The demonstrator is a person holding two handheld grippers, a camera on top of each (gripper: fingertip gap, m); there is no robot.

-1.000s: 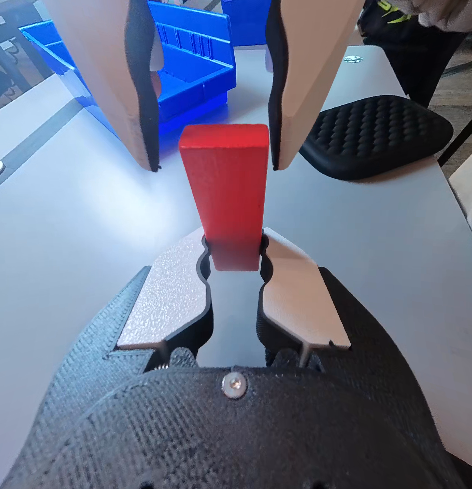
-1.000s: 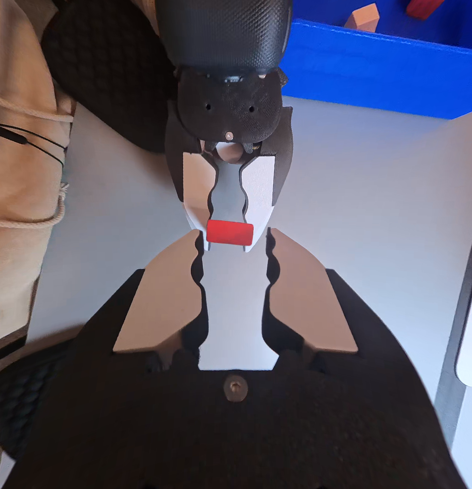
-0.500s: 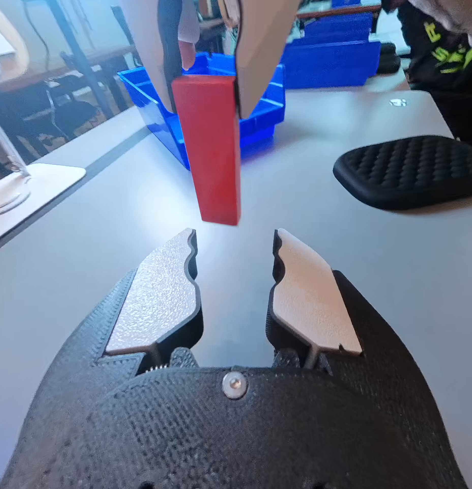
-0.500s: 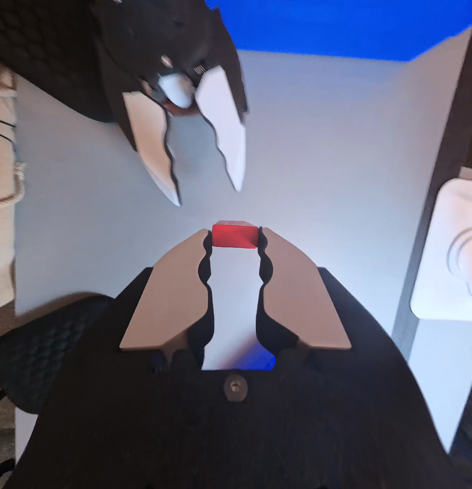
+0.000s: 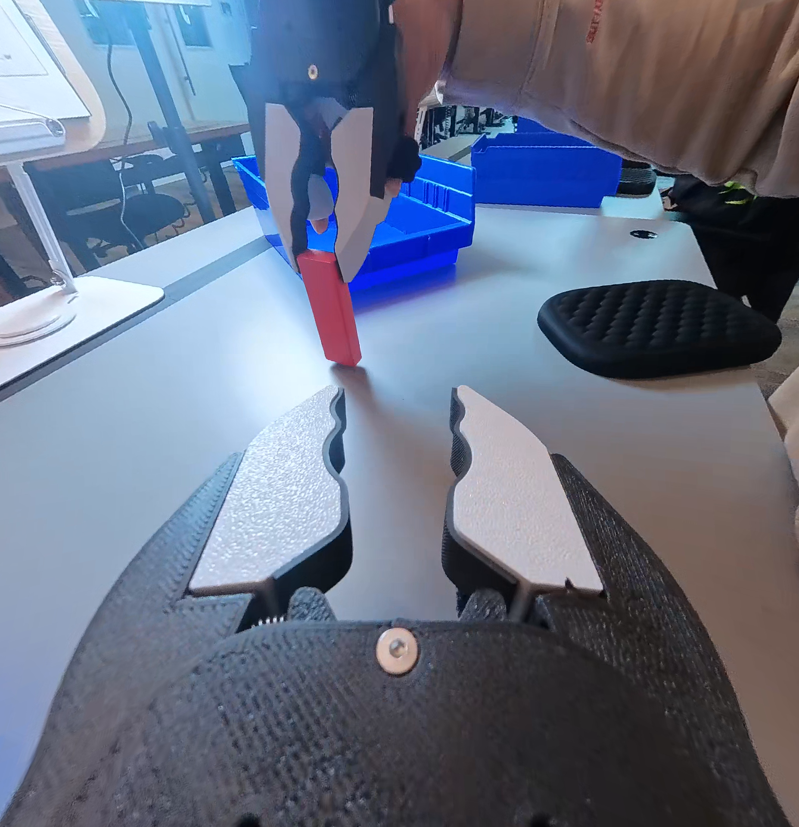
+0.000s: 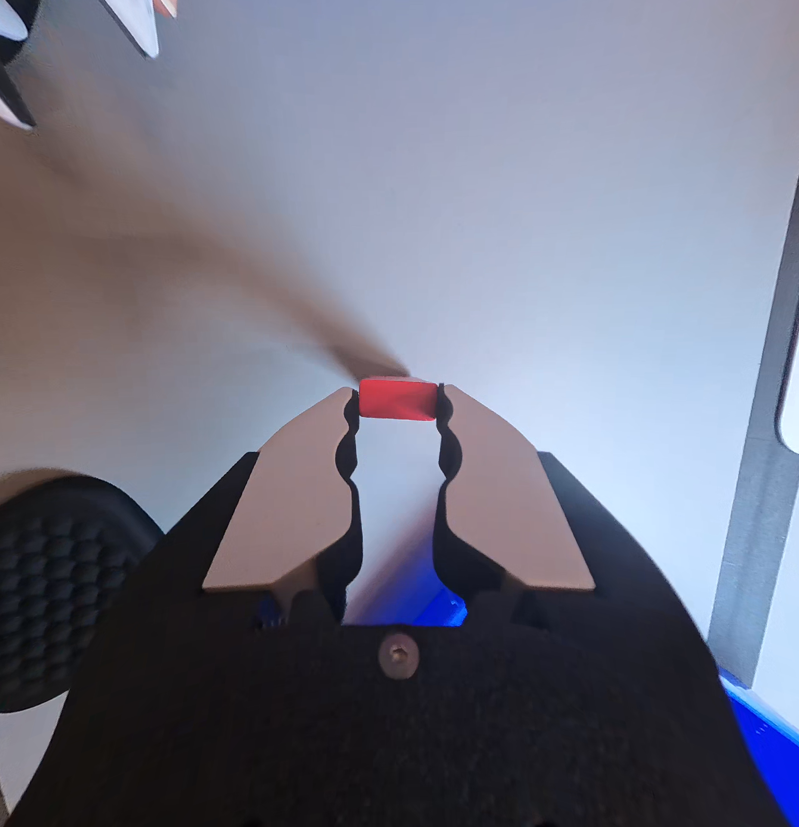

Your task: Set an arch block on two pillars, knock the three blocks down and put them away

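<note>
A long red block point(image 5: 332, 311) hangs tilted from my right gripper point(image 5: 319, 264), which grips its top end from above. The block's lower end is just over the grey table point(image 5: 165, 402). In the right wrist view the same red block point(image 6: 397, 399) shows end-on between the shut fingertips of my right gripper point(image 6: 397, 394). My left gripper point(image 5: 396, 396) is open and empty, low over the table, just in front of the block. The left gripper's fingertips point(image 6: 142, 36) show at the top left of the right wrist view. No arch block or second pillar is in view.
A blue bin point(image 5: 415, 232) stands behind the block, and a second blue bin point(image 5: 545, 170) stands farther back. A black textured pad point(image 5: 657, 329) lies to the right. A white stand base point(image 5: 53, 309) is on the left. A person's sleeve point(image 5: 612, 80) is above. My right fingertips sit around 15 centimetres from my left ones.
My left gripper let go of the red block, opened and drew back. My right gripper closed on the block's top end and carried it away, tilted, toward the blue bin.
</note>
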